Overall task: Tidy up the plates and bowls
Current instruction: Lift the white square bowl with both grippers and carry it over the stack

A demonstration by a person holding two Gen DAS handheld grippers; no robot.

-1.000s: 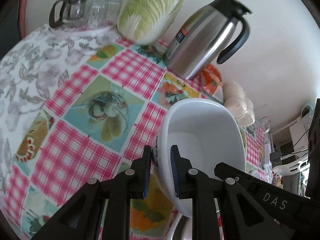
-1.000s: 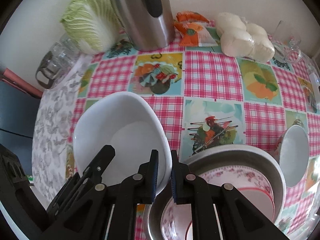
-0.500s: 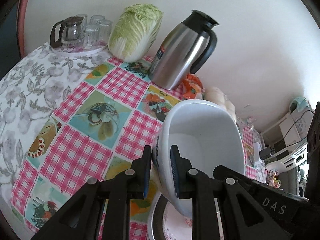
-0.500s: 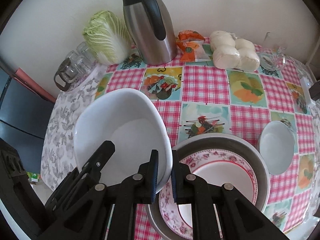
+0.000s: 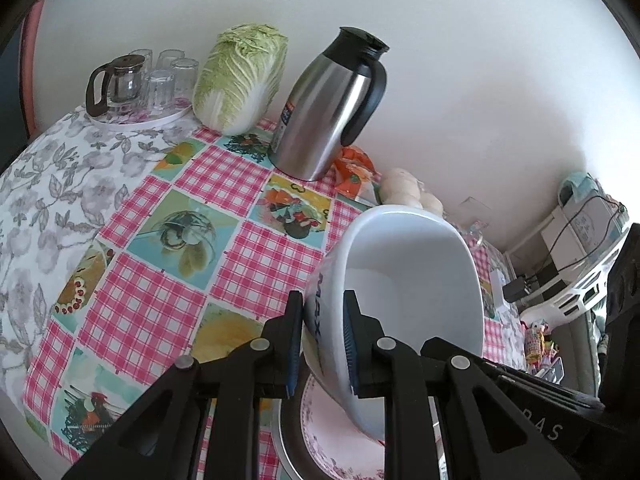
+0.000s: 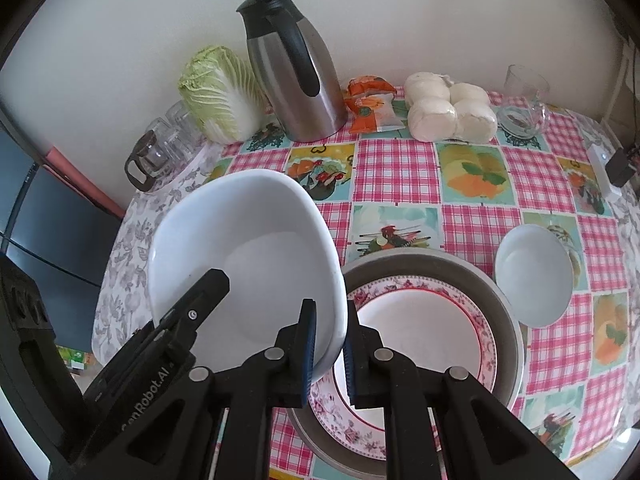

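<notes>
**Ana:** Right wrist view, from the left edge: what holds the big white bowl point(image 6: 244, 252)?

**Ben:** Both tools. The left gripper point(image 6: 208, 280) reaches in from the lower left and clamps the bowl's near-left rim. The right gripper point(image 6: 327, 344) is clamped on the rim at the bowl's right edge, one pad inside and one outside. In the left wrist view the left gripper point(image 5: 320, 344) bites the wall the same way, beside some printed letters.

**Ana:** Why two grips?

**Ben:** My guess: the bowl is wide and smooth, so a pinch on one side alone could let it swing. Two opposite holds keep it steady. It hangs tilted, clear of the tablecloth point(image 6: 400, 168), its right edge over the rim of the grey basin point(image 6: 500, 292).

**Ana:** What sits right of it?

**Ben:** The basin, with a floral plate point(image 6: 416, 328) lying inside. Just beside the basin on the right rests a small white bowl point(image 6: 534, 276). I judge the big bowl is headed for that stack.

**Ana:** Anything in the way?

**Ben:** Not close. Along the wall, left to right: a glass pot point(image 6: 146, 156) with tumblers, a cabbage point(image 6: 220, 92), a steel jug point(image 6: 296, 68), an orange packet point(image 6: 368, 104), white buns point(image 6: 448, 108), and a glass mug point(image 6: 524, 100). All stand well apart from the basin. The small bowl, if anything, crowds the basin's right side.
</notes>
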